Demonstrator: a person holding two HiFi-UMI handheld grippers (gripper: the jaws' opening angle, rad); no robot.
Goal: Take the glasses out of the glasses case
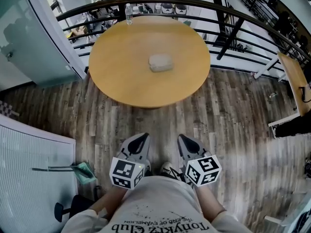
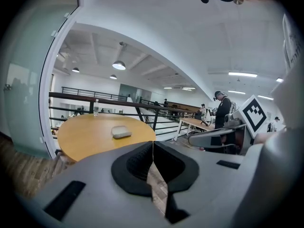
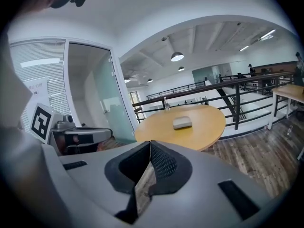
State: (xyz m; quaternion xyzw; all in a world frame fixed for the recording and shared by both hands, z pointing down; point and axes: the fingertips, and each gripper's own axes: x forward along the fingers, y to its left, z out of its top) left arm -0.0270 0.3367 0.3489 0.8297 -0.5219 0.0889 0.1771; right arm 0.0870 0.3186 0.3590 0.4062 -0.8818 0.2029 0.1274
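Observation:
A pale grey glasses case lies shut near the middle of the round wooden table; it also shows as the case in the left gripper view and the case in the right gripper view. No glasses are visible. My left gripper and right gripper hang close to my body above the floor, well short of the table. Both are shut with nothing between the tips, left gripper and right gripper.
A water bottle stands at the table's far edge by the dark railing. A glass partition is at the left, a white slatted panel at the lower left, and another wooden table to the right. A person stands far off.

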